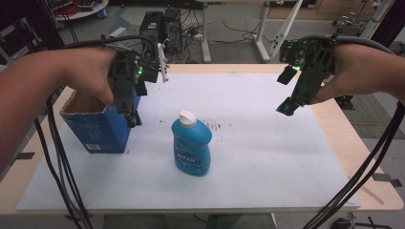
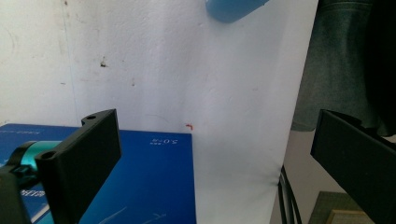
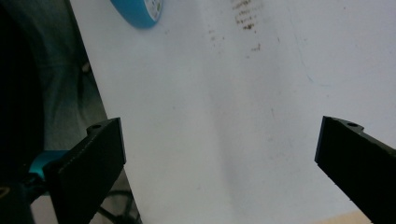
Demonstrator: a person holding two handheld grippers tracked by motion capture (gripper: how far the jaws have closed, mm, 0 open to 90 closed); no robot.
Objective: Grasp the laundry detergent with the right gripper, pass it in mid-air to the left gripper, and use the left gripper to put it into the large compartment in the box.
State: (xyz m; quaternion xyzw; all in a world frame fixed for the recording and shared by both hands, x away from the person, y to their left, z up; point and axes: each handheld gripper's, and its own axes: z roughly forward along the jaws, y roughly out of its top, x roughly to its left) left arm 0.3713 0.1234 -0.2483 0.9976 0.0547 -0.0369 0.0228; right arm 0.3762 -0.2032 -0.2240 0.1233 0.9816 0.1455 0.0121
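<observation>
A blue bottle (image 1: 192,148) with a white flip cap stands upright in the middle of the white sheet (image 1: 267,157). To its left sits an open-topped blue cardboard box (image 1: 98,131). My left gripper (image 1: 133,118) hangs over the box's right edge, pointing down. In the left gripper view the left gripper (image 2: 215,154) has its jaws wide apart and empty, above the box (image 2: 140,182), with the bottle (image 2: 233,8) at the top edge. My right gripper (image 1: 287,107) hovers over the sheet's right side. In its own view the right gripper (image 3: 219,154) is open and empty, the bottle (image 3: 140,11) far off.
Brown specks (image 1: 214,126) mark the sheet right of the bottle. The wooden table (image 1: 356,148) shows past the sheet's edges. Cables (image 1: 62,162) trail from both grippers off the front. Computer towers (image 1: 160,28) and desk legs stand on the floor behind the table.
</observation>
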